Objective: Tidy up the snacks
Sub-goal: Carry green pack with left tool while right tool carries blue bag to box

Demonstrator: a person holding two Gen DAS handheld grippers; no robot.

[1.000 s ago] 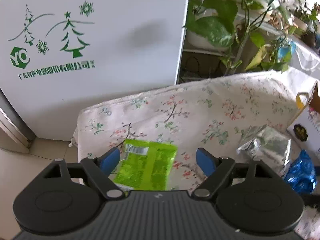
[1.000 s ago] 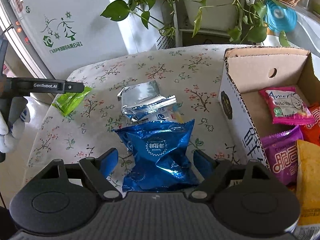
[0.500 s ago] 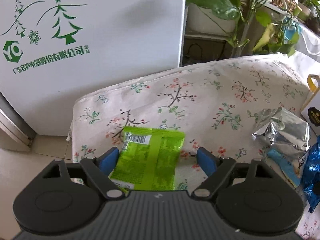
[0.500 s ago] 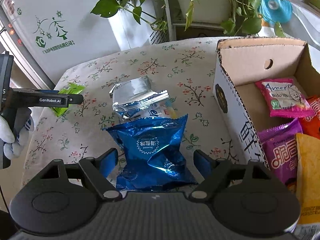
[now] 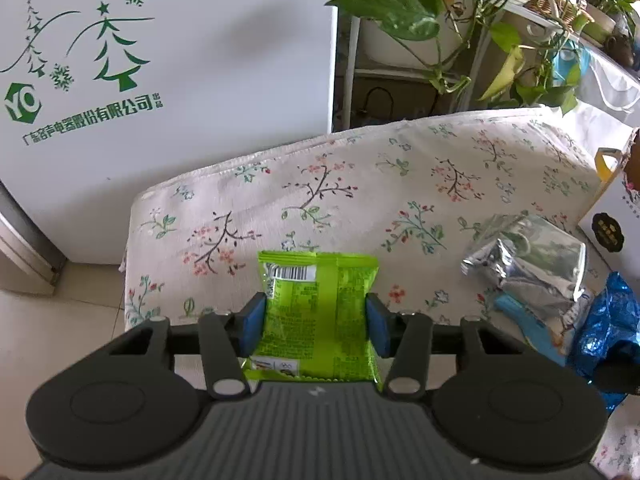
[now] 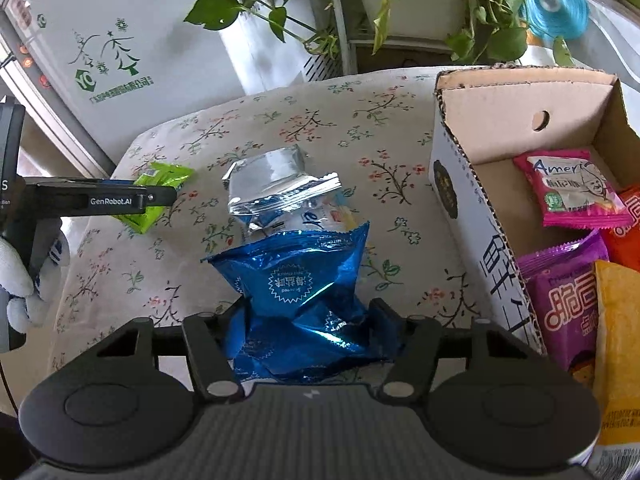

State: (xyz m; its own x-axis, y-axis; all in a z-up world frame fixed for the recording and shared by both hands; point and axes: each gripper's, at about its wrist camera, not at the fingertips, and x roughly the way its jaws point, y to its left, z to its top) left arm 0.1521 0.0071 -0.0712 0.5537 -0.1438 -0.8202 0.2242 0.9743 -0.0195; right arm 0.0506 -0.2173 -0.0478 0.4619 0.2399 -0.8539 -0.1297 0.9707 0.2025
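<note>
The white cabinet (image 5: 168,80) with green tree drawings stands behind the tabletop (image 6: 320,128), which is covered by a cloth with small flowers. Green plants (image 6: 256,12) hang beside the cabinet at the far side.

On the right part of the tabletop stands an open cardboard box (image 6: 472,208). Its far end is bare. Nearer lie snack packets: a pink packet (image 6: 568,188) flat on the bottom, an orange-red packet (image 6: 630,224) at the right edge, then a purple packet (image 6: 564,292), and a yellow packet (image 6: 616,352) closest to the camera. The purple and yellow ones partly overlap.

To the left of the box, in the middle of the tabletop, is a silver bag (image 6: 276,188), crumpled, and the blue bag (image 6: 296,292) lies in front of it, touching it. The right claw (image 6: 310,332) is clenched on the lower part of the blue bag, both fingers pressing into the foil.

The green packet (image 5: 318,312) is near the left edge of the tabletop. The left claw (image 5: 316,322) grasps it, with the blue pads (image 5: 252,322) pressed on both its sides. Whether the packet is touching the cloth I cannot tell.
</note>
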